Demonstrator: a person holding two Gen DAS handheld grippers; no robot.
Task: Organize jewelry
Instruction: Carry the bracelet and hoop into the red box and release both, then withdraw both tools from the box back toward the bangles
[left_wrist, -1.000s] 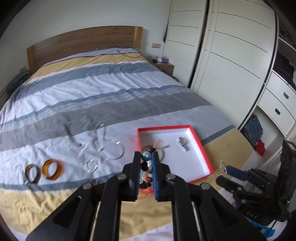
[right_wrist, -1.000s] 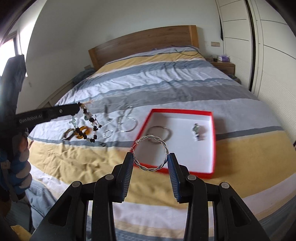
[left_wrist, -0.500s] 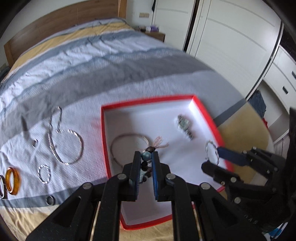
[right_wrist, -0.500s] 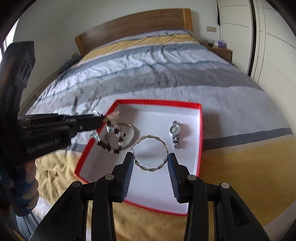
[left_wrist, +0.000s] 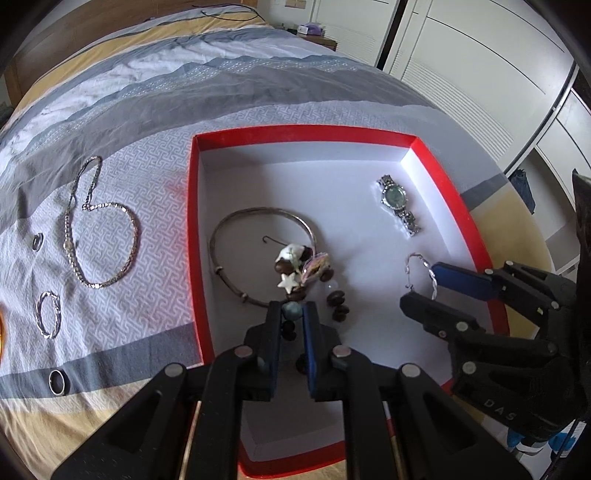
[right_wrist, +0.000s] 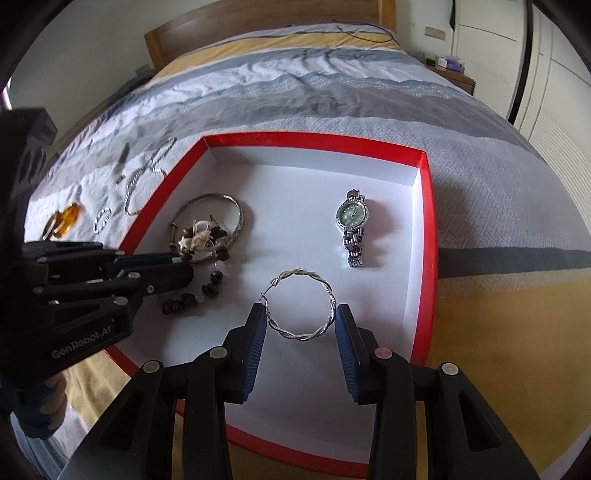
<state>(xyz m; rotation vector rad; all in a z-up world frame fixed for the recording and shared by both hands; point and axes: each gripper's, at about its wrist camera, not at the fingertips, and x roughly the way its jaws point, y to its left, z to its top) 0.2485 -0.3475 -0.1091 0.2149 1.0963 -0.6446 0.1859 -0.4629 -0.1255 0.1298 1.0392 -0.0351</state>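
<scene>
A red box (left_wrist: 192, 206) (right_wrist: 430, 221) with a white floor lies on the striped bed. My left gripper (left_wrist: 291, 314) (right_wrist: 181, 267) is low inside it, shut on a bead bracelet (left_wrist: 301, 273) (right_wrist: 199, 240) whose beads pile on the box floor over a silver bangle (left_wrist: 236, 225) (right_wrist: 236, 214). My right gripper (right_wrist: 300, 319) (left_wrist: 424, 284) is shut on a twisted silver hoop (right_wrist: 300, 304) (left_wrist: 419, 271), held just above the box floor. A silver watch (left_wrist: 397, 203) (right_wrist: 352, 225) lies in the box.
On the bedspread left of the box lie a silver chain (left_wrist: 99, 229), a second twisted hoop (left_wrist: 48, 314), two small rings (left_wrist: 57, 382) (left_wrist: 36, 242) and amber bangles (right_wrist: 62, 221). White wardrobes (left_wrist: 461, 55) stand to the right.
Both grippers have moved forward and down into the red box. The bead bracelet, hanging before, now rests in a pile on the box floor. The hoop stays gripped.
</scene>
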